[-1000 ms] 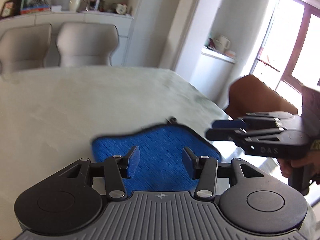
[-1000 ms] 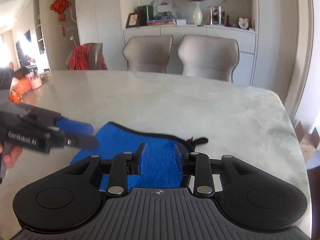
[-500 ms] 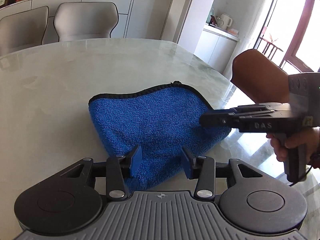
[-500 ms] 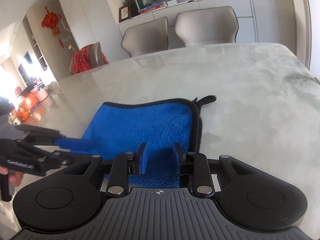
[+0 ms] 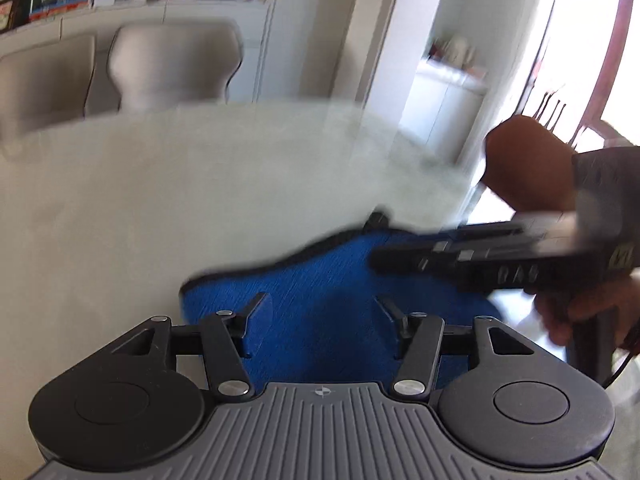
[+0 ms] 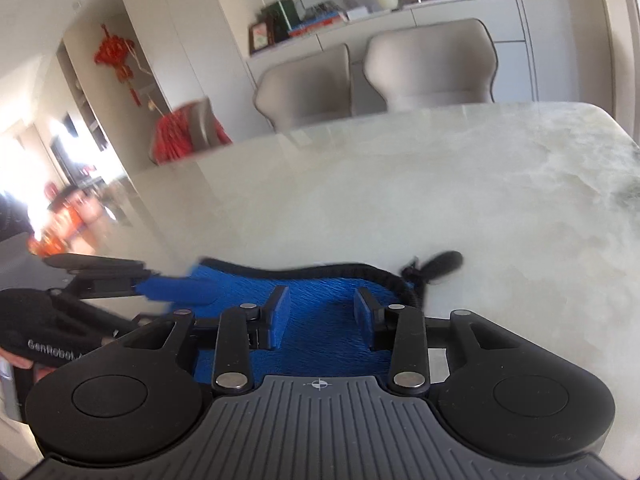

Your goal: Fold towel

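Left wrist view: left gripper (image 5: 320, 312) jaws just widened, now apart, blue towel (image 5: 320, 280) lying flat between and beyond them, unpinched. Right gripper (image 6: 320, 308) jaws likewise just opened, apart, straddling towel near its black-trimmed edge. Half second back, both sat higher above cloth; now low over marble table (image 6: 440, 184). Judgement: towel released after fold, or regrip pending.

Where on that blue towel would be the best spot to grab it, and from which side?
Probably the near edge of the blue towel, coming in low from the person's side. The towel lies flat on the marble table, so only an edge gives something to pinch. The far edge has black trim and a hanging loop at the right corner, a harder reach.
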Action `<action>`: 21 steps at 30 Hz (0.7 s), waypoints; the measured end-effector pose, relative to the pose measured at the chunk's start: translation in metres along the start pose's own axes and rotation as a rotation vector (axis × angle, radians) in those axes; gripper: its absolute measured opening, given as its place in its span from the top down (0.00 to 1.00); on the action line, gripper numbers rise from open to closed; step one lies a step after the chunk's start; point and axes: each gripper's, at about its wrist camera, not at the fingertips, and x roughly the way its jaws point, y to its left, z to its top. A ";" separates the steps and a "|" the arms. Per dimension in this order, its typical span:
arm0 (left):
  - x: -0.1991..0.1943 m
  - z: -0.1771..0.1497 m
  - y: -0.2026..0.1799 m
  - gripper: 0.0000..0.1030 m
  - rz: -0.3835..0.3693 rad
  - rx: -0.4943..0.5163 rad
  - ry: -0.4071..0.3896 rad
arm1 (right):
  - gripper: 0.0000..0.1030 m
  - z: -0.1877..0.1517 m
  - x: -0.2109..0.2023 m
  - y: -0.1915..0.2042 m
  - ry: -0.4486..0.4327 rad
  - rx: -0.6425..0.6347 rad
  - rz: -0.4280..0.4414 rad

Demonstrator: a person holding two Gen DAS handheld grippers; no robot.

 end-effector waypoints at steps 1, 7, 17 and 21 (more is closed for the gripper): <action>-0.001 -0.004 0.001 0.47 0.003 0.011 -0.006 | 0.66 0.000 0.002 -0.003 -0.002 -0.004 0.003; -0.026 -0.005 0.002 0.45 -0.001 -0.003 -0.035 | 0.56 0.009 -0.011 0.006 -0.018 0.002 -0.022; -0.052 -0.036 -0.029 0.42 -0.051 -0.083 0.003 | 0.53 -0.017 -0.049 0.038 0.008 0.011 0.017; -0.050 -0.048 -0.028 0.42 -0.052 -0.064 0.006 | 0.55 -0.031 -0.041 0.032 0.059 -0.007 -0.047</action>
